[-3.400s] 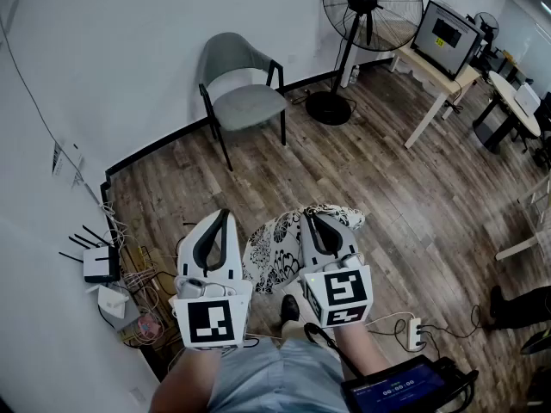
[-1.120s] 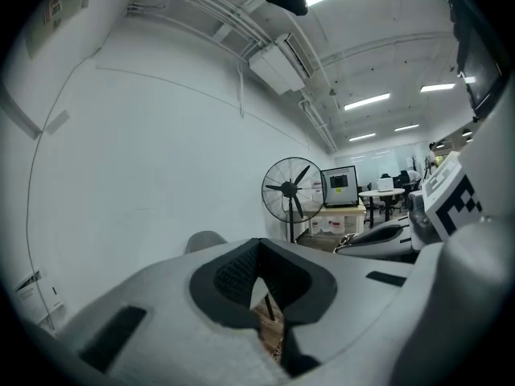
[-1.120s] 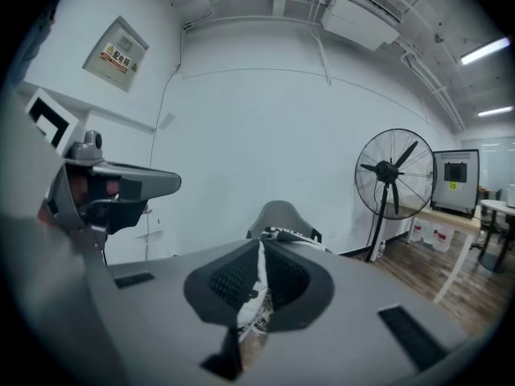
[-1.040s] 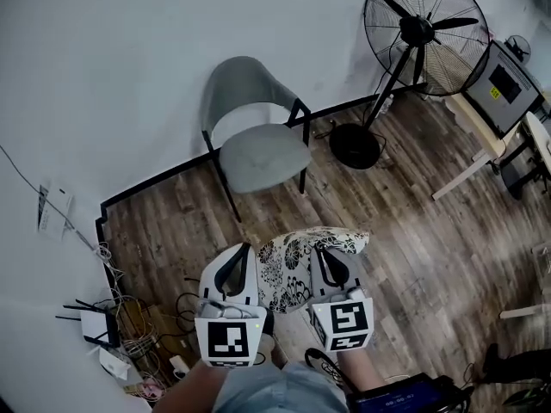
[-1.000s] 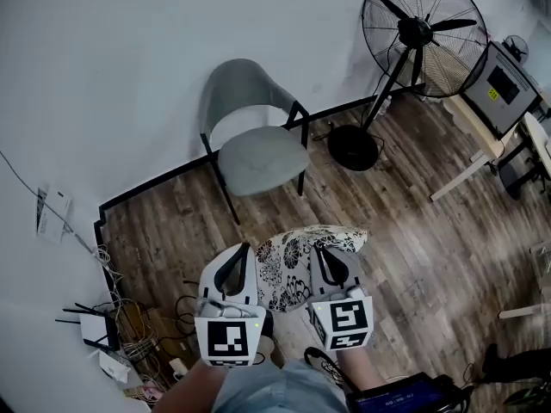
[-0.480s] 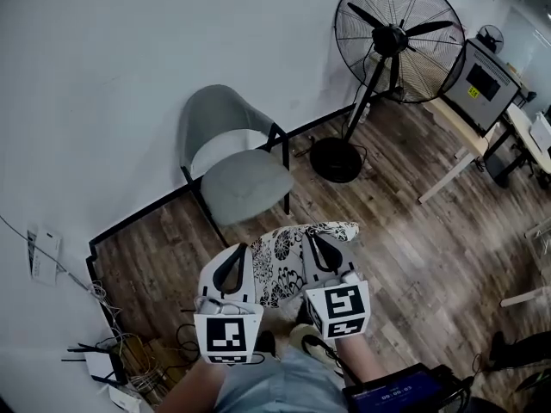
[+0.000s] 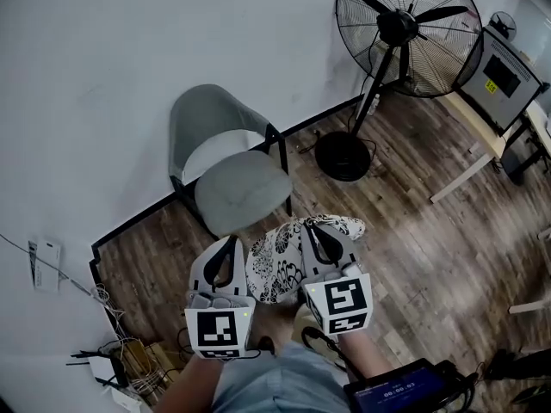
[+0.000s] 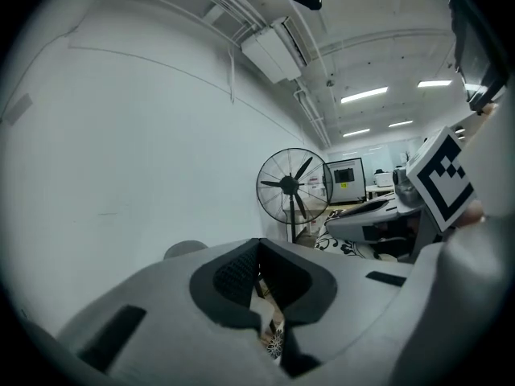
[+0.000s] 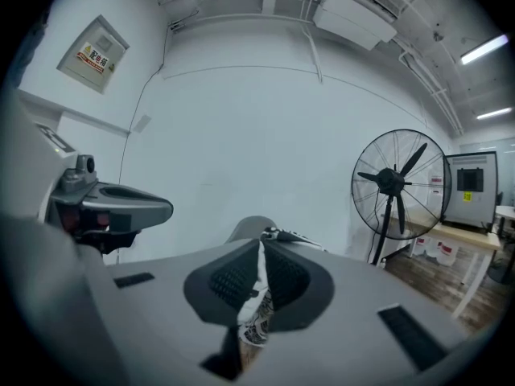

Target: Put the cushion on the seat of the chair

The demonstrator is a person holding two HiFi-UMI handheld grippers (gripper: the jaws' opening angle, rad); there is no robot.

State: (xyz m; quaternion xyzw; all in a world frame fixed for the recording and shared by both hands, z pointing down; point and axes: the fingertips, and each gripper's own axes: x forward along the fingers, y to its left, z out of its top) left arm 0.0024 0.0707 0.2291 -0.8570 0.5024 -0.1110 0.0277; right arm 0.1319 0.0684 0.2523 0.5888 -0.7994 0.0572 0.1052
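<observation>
A grey chair [image 7: 225, 149] with a padded seat [image 7: 243, 193] stands against the white wall, just ahead of both grippers. Between them hangs a black-and-white floral cushion [image 7: 277, 261], held above the wooden floor. My left gripper [image 7: 231, 240] is shut on the cushion's left edge, and a bit of floral cloth [image 8: 273, 344] shows between its jaws in the left gripper view. The right gripper [image 7: 310, 228] is shut on the right edge, with cloth [image 9: 257, 296] pinched between its pads. The chair back [image 9: 251, 227] rises just beyond the right gripper's jaws.
A large standing fan [image 7: 403, 26] with a round base [image 7: 343, 157] stands right of the chair. At far right is a table with a monitor [image 7: 506, 74]. Loose cables and a router [image 7: 120, 361] lie by the wall at lower left.
Both grippers have carried the cushion closer to the chair, whose seat now lies just beyond the cushion's far edge. The grip on the cushion is unchanged.
</observation>
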